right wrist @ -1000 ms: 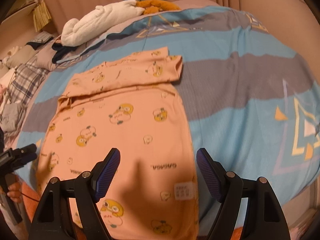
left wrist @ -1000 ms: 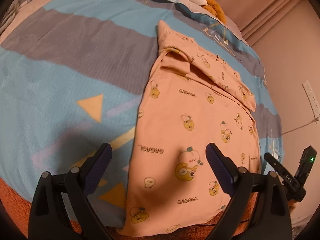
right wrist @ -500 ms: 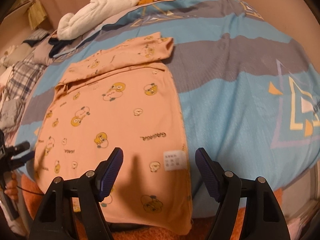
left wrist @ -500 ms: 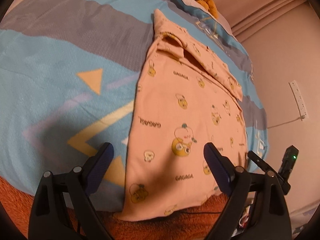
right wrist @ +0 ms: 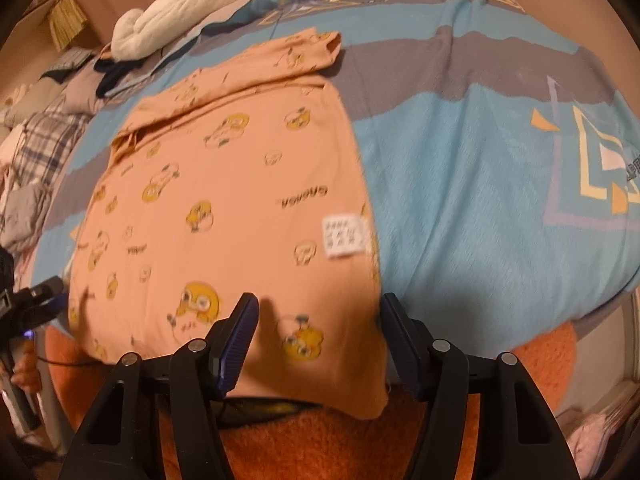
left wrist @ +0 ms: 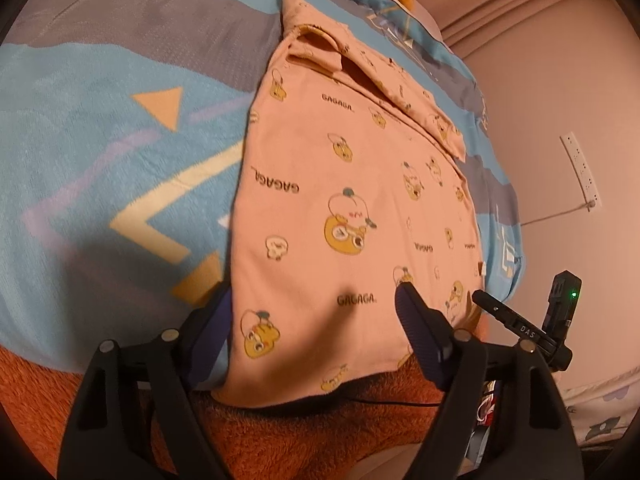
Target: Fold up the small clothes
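A small peach garment [left wrist: 344, 184] with yellow cartoon prints lies flat on the bed, sleeves folded across its far end, hem hanging over the near bed edge. It also shows in the right wrist view [right wrist: 224, 216], with a white label [right wrist: 346, 236] near its right edge. My left gripper [left wrist: 316, 320] is open, its jaws straddling the hem's left corner, one finger at each side of the cloth. My right gripper [right wrist: 320, 328] is open, its jaws straddling the hem's right corner. Neither holds the cloth.
The bed has a blue and grey patterned blanket [left wrist: 100, 152] over an orange fleece layer [right wrist: 320, 440] at the near edge. White plush and folded clothes [right wrist: 180, 12] lie at the far end. A wall with a power strip [left wrist: 580, 172] stands to the right.
Both grippers have moved back and down toward the garment's hem at the near bed edge. The hem now lies between each pair of open jaws.
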A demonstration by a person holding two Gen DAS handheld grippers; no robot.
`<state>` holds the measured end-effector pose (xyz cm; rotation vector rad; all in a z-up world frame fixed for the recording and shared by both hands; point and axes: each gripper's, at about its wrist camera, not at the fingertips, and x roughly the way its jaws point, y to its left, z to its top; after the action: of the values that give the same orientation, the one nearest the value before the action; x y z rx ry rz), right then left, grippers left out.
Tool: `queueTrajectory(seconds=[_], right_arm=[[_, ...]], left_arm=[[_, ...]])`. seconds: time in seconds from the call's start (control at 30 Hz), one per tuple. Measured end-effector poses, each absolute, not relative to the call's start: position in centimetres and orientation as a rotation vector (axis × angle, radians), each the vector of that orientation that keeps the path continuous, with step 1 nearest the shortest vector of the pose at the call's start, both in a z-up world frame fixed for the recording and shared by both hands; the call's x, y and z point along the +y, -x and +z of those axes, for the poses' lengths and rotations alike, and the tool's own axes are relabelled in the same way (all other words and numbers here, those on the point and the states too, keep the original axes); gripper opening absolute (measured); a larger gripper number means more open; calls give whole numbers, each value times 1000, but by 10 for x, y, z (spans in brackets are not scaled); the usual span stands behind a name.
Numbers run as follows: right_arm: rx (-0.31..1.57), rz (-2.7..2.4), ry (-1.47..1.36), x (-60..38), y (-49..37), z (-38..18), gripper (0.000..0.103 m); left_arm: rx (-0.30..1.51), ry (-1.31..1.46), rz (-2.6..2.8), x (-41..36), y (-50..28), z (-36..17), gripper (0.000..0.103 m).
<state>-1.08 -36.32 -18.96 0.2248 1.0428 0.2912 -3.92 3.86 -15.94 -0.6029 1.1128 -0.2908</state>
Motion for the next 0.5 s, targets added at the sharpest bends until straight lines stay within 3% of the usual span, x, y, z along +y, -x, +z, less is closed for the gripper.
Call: queueTrajectory(seconds=[0.3, 0.5], right_arm=[[1071, 293, -205, -362, 22, -194, 63], [1099, 310, -208, -358, 27, -199, 59]], left_arm=[[1138, 589, -308, 29, 53, -163, 75], [1162, 576, -327, 22, 57, -167, 56]])
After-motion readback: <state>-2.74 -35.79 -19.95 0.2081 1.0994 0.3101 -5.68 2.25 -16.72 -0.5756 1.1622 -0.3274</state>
